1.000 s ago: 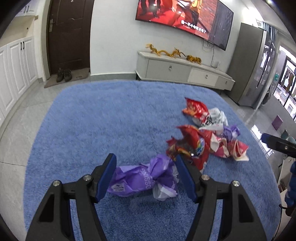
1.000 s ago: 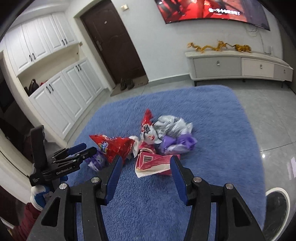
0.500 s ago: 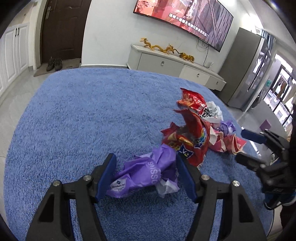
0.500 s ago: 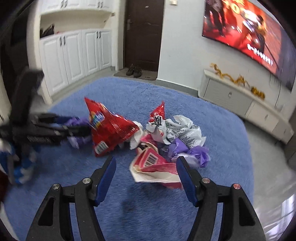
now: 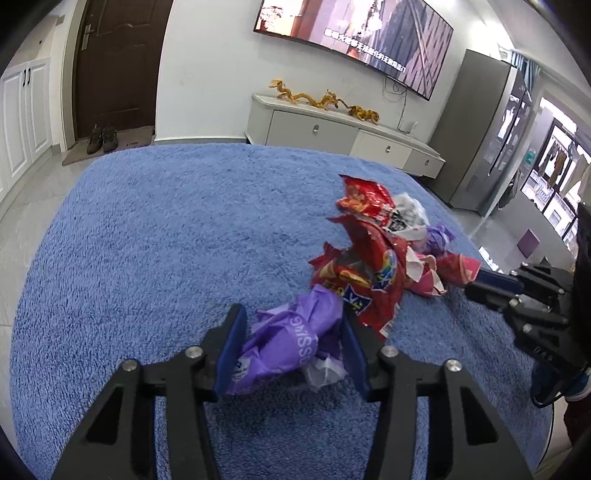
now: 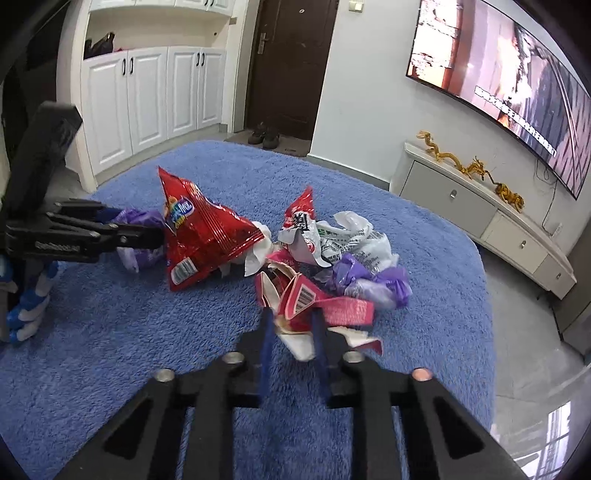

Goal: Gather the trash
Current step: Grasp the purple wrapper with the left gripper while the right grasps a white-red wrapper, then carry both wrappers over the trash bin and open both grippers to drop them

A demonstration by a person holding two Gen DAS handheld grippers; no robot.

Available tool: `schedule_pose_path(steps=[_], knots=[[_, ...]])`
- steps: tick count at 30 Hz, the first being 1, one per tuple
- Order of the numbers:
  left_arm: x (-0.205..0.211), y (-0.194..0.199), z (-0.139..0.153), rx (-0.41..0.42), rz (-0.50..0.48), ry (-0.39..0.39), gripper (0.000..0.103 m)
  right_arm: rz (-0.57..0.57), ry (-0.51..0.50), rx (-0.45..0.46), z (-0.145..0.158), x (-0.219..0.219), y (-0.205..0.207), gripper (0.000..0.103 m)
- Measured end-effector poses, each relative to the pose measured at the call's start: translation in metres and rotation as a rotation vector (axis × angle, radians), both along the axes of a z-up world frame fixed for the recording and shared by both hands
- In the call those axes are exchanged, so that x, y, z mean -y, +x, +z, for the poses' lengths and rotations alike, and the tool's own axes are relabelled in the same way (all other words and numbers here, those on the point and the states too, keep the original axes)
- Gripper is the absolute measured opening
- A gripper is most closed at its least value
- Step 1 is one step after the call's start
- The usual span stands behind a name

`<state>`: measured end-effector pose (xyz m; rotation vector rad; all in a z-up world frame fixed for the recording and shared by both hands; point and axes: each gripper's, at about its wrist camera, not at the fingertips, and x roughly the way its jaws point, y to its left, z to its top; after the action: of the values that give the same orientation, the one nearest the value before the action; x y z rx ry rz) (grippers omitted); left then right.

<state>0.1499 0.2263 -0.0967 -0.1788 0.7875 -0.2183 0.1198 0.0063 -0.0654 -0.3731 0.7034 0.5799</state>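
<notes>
My left gripper [image 5: 291, 339] is shut on a crumpled purple wrapper [image 5: 291, 339] on the blue carpet [image 5: 166, 240]; it shows at the left in the right wrist view [image 6: 140, 236]. My right gripper [image 6: 293, 325] is shut on a red and pink carton wrapper [image 6: 306, 299] at the near edge of the trash pile. The pile holds a red chip bag [image 6: 199, 229], a white crumpled bag [image 6: 351, 240], a purple bag [image 6: 373, 280] and a small red packet [image 6: 301, 210]. The right gripper shows at the right in the left wrist view [image 5: 517, 291].
A white TV cabinet [image 5: 351, 136] with gold dragon figures stands by the far wall under a TV [image 5: 354, 33]. A dark door [image 5: 114, 66] with shoes [image 5: 103, 136] on a mat is at far left. White cupboards [image 6: 147, 96] line the side. Tiled floor surrounds the carpet.
Both grippers have closed: the left on the purple wrapper, the right on the red and pink carton wrapper after moving in to the pile.
</notes>
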Motion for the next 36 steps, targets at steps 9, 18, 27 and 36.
schedule_pose_path(steps=[9,18,27,36], knots=[[0.009,-0.026,0.01,0.027,0.013,0.027,0.037,-0.025,0.12,-0.024,0.032,0.027,-0.026,0.011],[0.004,-0.08,0.045,0.109,0.038,-0.014,0.036,-0.043,0.2,0.027,0.066,0.045,-0.072,0.011],[0.037,-0.106,0.098,0.222,-0.007,-0.017,0.036,-0.088,0.254,0.133,0.104,0.078,-0.117,0.011],[0.12,-0.1,0.148,0.308,-0.15,-0.046,0.036,-0.22,0.305,0.226,0.129,0.15,-0.147,0.011]])
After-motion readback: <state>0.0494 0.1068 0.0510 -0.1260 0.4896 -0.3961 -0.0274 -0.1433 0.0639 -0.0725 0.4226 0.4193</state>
